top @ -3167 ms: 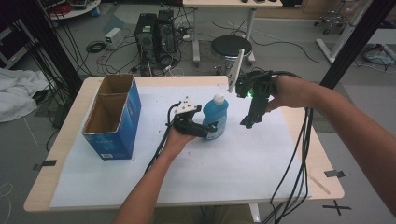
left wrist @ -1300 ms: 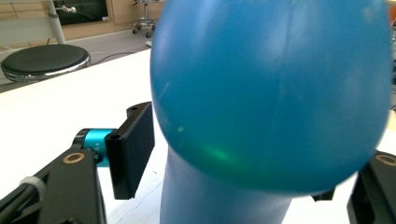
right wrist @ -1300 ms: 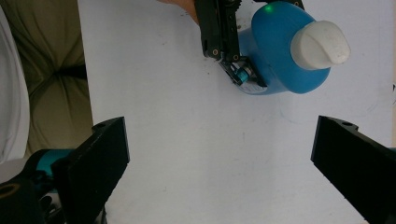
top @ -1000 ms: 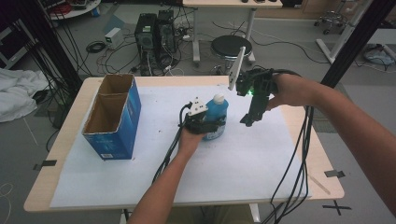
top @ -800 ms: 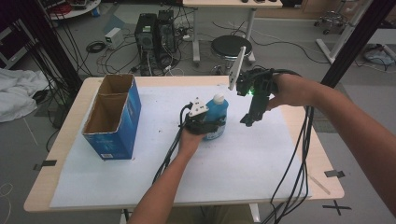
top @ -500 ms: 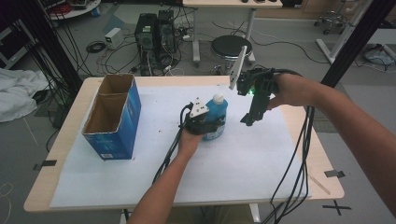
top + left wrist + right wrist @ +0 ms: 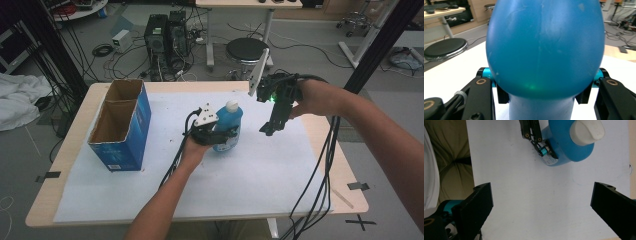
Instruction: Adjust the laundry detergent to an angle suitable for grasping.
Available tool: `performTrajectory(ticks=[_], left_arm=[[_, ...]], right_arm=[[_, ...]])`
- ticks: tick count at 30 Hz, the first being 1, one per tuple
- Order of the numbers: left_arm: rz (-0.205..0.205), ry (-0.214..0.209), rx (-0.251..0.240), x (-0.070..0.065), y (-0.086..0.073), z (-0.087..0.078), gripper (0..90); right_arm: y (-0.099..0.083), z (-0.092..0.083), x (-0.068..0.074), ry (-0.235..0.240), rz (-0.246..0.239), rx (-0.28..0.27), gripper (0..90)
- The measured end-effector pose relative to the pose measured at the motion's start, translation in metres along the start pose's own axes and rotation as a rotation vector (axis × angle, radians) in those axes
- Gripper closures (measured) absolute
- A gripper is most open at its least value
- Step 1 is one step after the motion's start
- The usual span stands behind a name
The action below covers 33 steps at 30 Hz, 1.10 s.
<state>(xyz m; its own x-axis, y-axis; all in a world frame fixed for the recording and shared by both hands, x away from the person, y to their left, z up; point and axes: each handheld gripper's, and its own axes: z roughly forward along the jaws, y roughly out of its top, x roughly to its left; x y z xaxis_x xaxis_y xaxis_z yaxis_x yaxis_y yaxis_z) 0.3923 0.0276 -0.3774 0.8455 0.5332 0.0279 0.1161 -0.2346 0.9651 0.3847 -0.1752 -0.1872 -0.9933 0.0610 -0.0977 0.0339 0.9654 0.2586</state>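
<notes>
Left gripper [image 7: 226, 134] clamped on blue bottle [image 7: 228, 126], right gripper [image 7: 266, 130] hovering beside — cardboard box [image 7: 121, 125] at left

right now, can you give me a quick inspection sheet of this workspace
surface: wooden table under a white sheet, with tape marks at its edges.
job's things: blue bottle with a white cap, upright near the middle; open blue cardboard box at the left, two compartments, nothing seen inside.
clutter: nothing seen.
grippers: left gripper shut on the blue bottle's lower body, pads on both sides; right gripper open, held above the sheet beside the bottle, holding nothing.
cables: black cables trail from both grippers over the front edge.
surroundings: round stool, computer towers, loose floor cables, white cloth at the left.
</notes>
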Motion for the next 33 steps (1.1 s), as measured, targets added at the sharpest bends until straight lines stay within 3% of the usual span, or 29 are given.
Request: performTrajectory(ticks=[7,14,21,24,28,33], left_arm=[[0.033,-0.085,0.017,0.005,0.002,-0.020,43.7],[0.064,-0.241,0.009,0.010,0.002,-0.030,44.0],[0.136,-0.361,0.048,0.006,-0.001,-0.026,44.2],[0.140,-0.406,0.041,0.004,-0.002,-0.024,44.3],[0.159,-0.445,0.033,0.002,-0.003,-0.020,44.3],[0.154,-0.481,0.030,-0.002,-0.006,-0.012,44.4]], right_arm=[[0.000,-0.004,0.007,-0.008,-0.009,-0.008,3.3],[-0.001,-0.006,0.010,-0.010,-0.006,-0.007,3.3],[-0.002,-0.007,0.010,-0.011,-0.007,-0.007,3.3],[-0.002,-0.007,0.011,-0.010,-0.008,-0.009,3.3],[-0.002,-0.007,0.010,-0.012,-0.008,-0.009,3.3],[-0.002,-0.007,0.009,-0.010,-0.002,-0.007,3.3]])
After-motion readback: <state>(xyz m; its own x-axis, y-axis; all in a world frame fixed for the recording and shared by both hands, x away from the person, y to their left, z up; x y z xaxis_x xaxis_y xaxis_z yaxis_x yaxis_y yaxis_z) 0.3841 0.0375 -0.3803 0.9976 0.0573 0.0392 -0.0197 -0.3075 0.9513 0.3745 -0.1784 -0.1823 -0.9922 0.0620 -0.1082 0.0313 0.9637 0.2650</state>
